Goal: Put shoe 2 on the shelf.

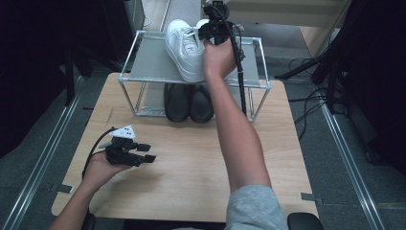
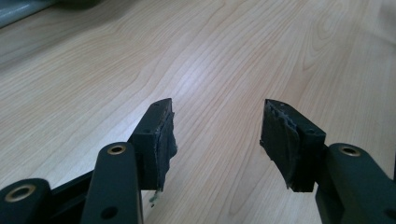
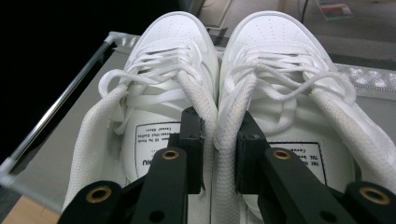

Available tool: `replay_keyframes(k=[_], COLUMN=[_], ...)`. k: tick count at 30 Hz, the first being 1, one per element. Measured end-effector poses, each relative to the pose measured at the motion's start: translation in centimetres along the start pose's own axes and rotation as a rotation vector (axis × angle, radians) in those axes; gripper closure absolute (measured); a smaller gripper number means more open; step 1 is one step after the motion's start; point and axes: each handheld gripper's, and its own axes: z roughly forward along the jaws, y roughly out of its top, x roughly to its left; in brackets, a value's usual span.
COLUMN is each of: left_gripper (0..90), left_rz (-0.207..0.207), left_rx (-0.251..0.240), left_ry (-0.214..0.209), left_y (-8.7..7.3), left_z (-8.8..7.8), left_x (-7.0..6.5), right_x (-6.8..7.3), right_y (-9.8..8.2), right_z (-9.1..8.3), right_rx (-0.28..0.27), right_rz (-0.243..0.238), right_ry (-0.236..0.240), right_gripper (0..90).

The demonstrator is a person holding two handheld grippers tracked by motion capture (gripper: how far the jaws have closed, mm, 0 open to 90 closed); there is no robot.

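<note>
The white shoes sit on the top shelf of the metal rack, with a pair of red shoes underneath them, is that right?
Not quite. The shoes underneath are black, not red, as the high view shows. The rest holds: the white shoes sit on the top shelf of the metal rack, where the right gripper pinches their inner collars together.
</note>
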Motion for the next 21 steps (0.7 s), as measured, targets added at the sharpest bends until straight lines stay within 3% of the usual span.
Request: replay_keyframes(k=[5, 10, 13, 17, 21], left_gripper=[44.5, 44.5, 44.5, 44.5, 44.5], left_rz=[0.009, 0.008, 0.01, 0.011, 0.013], left_rx=[0.003, 0.003, 0.002, 0.006, 0.008], left_ry=[-0.006, -0.01, -0.015, -0.01, -0.011], left_y=[0.2, 0.2, 0.2, 0.2, 0.2], left_z=[0.1, 0.1, 0.1, 0.2, 0.2], left_x=[0.0, 0.0, 0.0, 0.0, 0.0], right_x=[1.3, 2.7, 3.2, 3.7, 3.5], right_y=[0.5, 0.4, 0.0, -0.7, -0.9], right_z=[1.2, 2.3, 3.2, 3.4, 3.4], right_rx=[-0.001, 0.004, 0.043, 0.027, 0.015], right_rz=[0.055, 0.061, 0.073, 0.062, 0.065], right_ry=[-0.032, -0.036, -0.028, -0.046, -0.037], right_gripper=[78.2, 77.3, 77.1, 75.5, 72.4])
